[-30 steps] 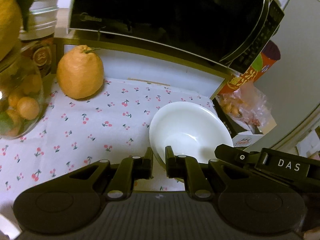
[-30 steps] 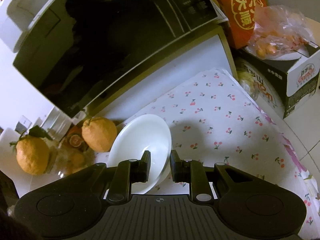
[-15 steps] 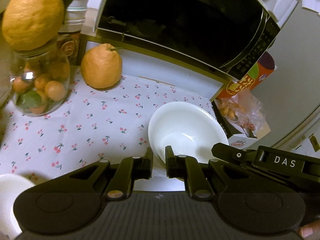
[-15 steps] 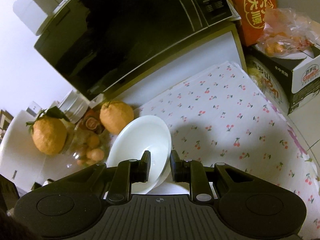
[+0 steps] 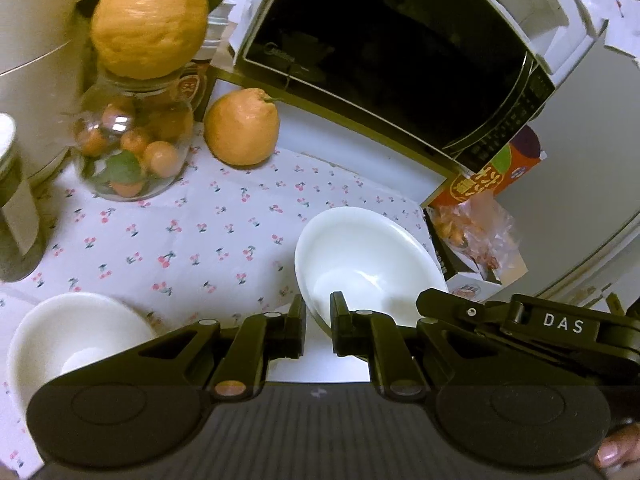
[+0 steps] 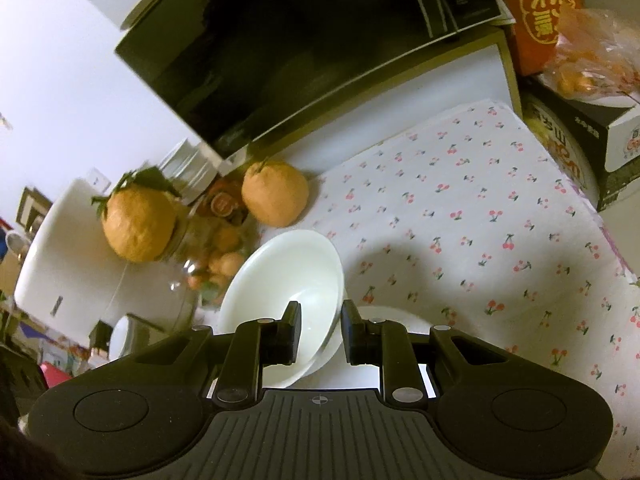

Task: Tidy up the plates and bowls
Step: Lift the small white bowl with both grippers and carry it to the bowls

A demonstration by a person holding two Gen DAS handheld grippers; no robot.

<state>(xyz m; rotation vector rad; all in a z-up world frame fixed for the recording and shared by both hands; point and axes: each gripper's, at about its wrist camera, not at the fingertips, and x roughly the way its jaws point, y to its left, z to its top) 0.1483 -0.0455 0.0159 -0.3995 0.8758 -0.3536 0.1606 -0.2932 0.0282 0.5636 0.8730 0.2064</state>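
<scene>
White bowls (image 5: 368,256) remain pinched at the rim by both the left gripper (image 5: 318,322) and right gripper (image 6: 320,330); another bowl (image 5: 68,336) awaits stacking.

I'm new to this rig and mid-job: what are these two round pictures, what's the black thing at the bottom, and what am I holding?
Each picture comes from a camera on a hand-held gripper, looking along its two black fingers. One view shows the left gripper, the other the right gripper. Both pinch the rim of the same white bowl, held tilted over a cherry-print cloth. On the cloth are a second bowl, a large citrus fruit and a glass jar of small fruit. A microwave stands behind.
</scene>
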